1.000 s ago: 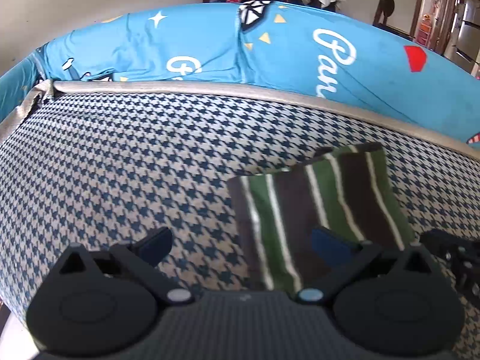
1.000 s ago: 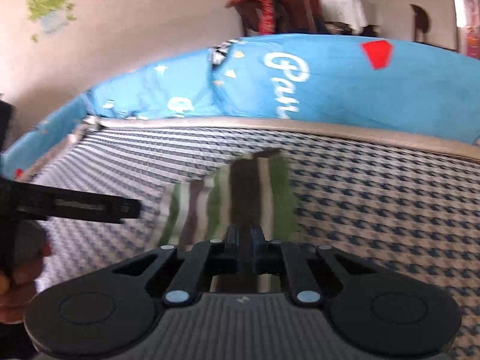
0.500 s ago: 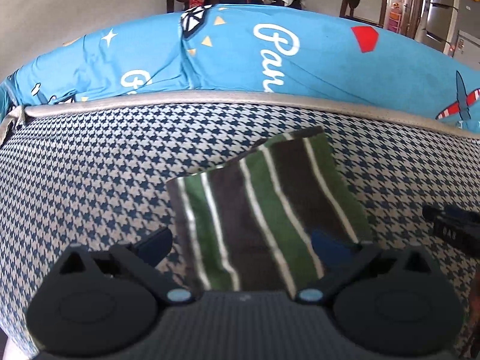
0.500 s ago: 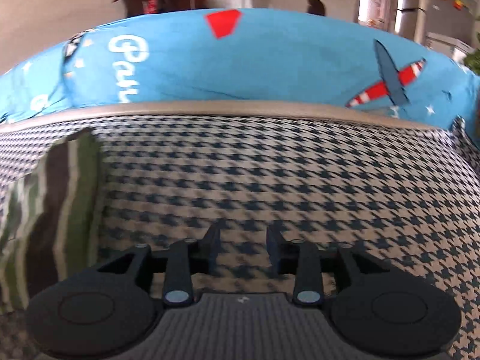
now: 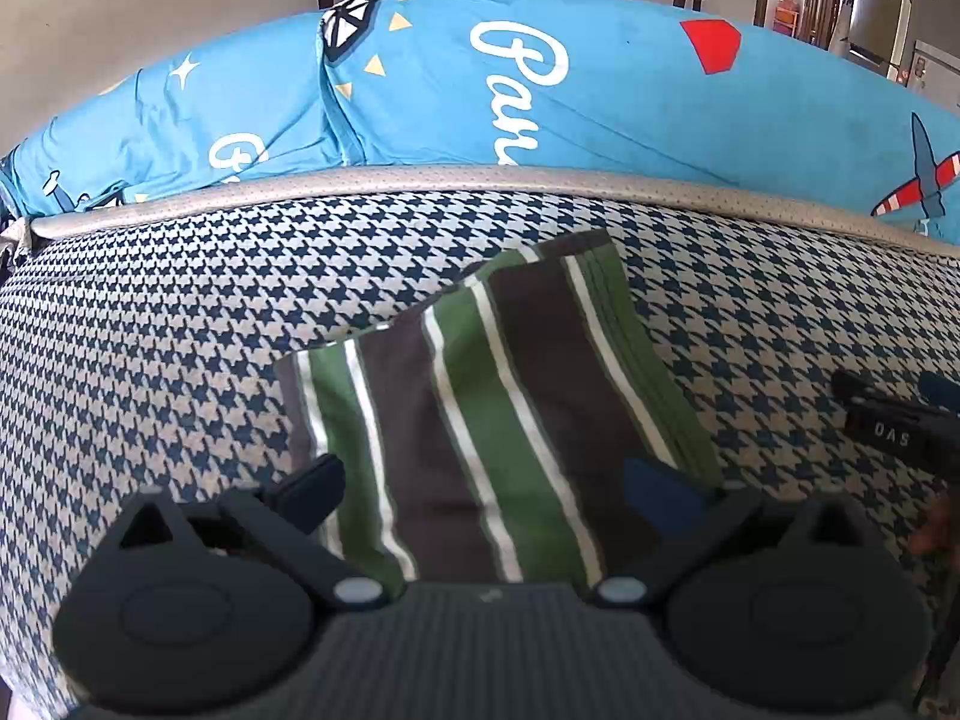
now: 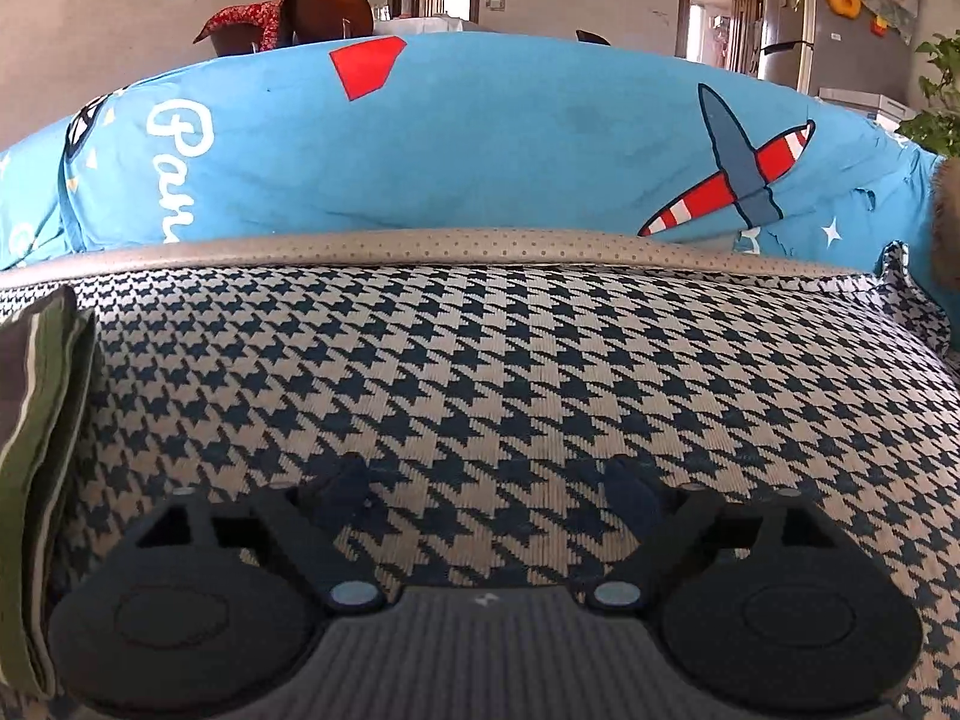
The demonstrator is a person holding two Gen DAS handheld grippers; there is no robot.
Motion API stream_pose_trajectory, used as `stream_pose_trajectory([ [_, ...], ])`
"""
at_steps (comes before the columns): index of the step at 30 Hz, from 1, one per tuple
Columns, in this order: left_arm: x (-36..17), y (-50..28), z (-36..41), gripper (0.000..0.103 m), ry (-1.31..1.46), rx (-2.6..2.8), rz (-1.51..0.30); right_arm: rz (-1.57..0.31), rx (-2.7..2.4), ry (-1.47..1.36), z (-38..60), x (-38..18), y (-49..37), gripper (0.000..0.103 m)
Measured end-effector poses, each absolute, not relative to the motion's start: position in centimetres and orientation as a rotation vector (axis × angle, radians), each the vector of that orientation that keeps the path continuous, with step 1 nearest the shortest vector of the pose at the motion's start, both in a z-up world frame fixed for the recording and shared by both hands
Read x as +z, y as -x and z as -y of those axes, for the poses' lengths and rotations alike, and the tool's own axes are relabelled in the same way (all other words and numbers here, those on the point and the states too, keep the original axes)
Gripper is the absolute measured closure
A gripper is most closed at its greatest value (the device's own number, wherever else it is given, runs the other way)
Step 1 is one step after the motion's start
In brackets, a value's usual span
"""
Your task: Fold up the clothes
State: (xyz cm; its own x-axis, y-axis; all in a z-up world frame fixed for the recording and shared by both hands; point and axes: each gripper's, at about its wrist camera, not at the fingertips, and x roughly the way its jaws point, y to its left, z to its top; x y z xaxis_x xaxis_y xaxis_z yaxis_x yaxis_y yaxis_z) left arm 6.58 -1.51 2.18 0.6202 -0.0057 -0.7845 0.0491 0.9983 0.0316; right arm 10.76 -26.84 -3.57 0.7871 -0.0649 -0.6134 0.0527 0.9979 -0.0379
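A folded garment [image 5: 492, 408] with green, dark brown and white stripes lies flat on the houndstooth seat cushion [image 5: 150, 330]. My left gripper [image 5: 486, 495] hovers just above its near edge, open, the pads wide apart and pressing nothing. In the right wrist view the same garment [image 6: 36, 420] shows only as a stacked edge at the far left. My right gripper [image 6: 486, 492] is over bare cushion [image 6: 510, 372] to the garment's right, its jaws opening wide with nothing between them. The right gripper's tip [image 5: 888, 420] also shows at the left wrist view's right edge.
A blue printed cushion [image 6: 480, 144] with planes and lettering runs along the back behind a tan piped edge [image 6: 480, 243]. Beyond it are chairs [image 6: 324, 15], doorways and a fridge [image 6: 840, 30]. A plant [image 6: 942, 108] stands at the far right.
My right gripper let go of the striped garment, swung right off it over bare cushion and opened wide. The left gripper shifted so the garment now lies centred between its open fingers.
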Motion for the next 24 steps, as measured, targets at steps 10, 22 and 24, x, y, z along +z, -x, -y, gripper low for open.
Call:
stream_pose_trajectory([
  [10, 1.5, -6.8, 1.2, 0.000, -0.048, -0.020, -0.912, -0.666, -0.049, 0.059, 26.2, -4.4, -11.0, 0.000],
  [22, 2.0, -7.4, 0.1, 0.000, -0.025, 0.034, -0.888, -0.662, -0.053, 0.063, 26.1, -4.4, -11.0, 0.000],
  [24, 2.2, -7.2, -0.3, 0.000, -0.021, 0.044, -0.882, -0.662, -0.053, 0.064, 26.0, -4.4, -11.0, 0.000],
])
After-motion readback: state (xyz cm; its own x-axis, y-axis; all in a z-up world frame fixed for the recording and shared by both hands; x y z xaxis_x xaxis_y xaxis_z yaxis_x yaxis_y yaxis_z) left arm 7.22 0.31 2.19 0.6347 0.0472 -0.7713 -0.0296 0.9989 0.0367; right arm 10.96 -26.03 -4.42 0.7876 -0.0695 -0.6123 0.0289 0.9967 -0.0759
